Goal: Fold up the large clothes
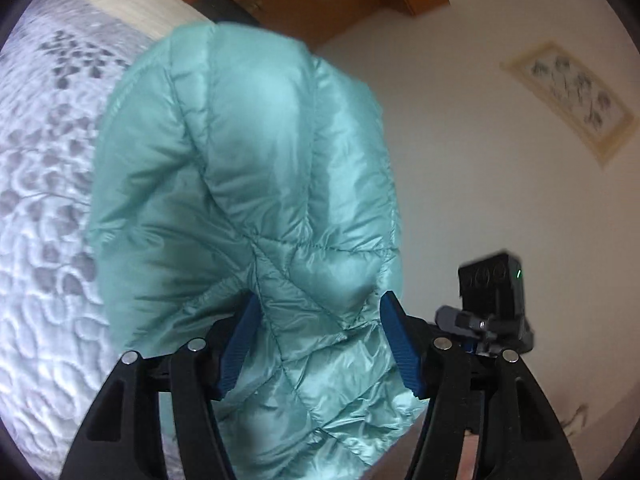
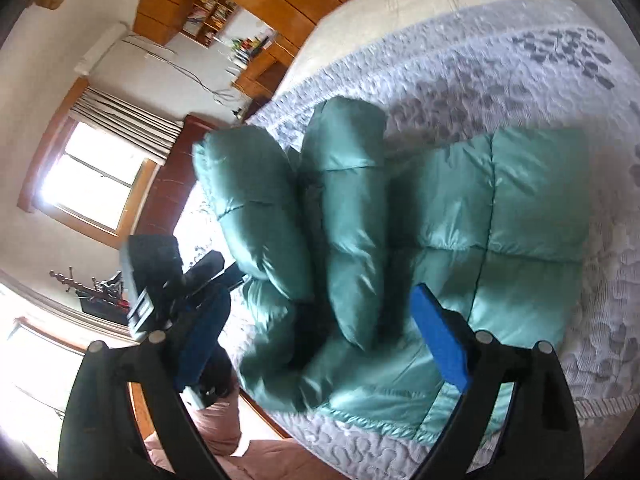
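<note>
Blue pads of the left gripper [image 1: 318, 312] clamp a fold of the teal puffer jacket [image 1: 248, 184], which bulges up the frame's centre, hiding part of the quilted bed [image 1: 44, 200] at left; its lower end is cut off. From the right wrist, the right gripper [image 2: 320, 332] hangs spread wide, empty, over the jacket [image 2: 500, 216] lying on the bed [image 2: 480, 68], sleeves bunched toward upper left; the left gripper [image 2: 192, 304] is blurred at lower left.

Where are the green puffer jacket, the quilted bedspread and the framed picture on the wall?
green puffer jacket [image 2: 500, 216]: right wrist view, flat quilted body.
quilted bedspread [image 1: 44, 208]: left wrist view, bare patterned area.
framed picture [image 1: 570, 98]: left wrist view, its middle.
</note>
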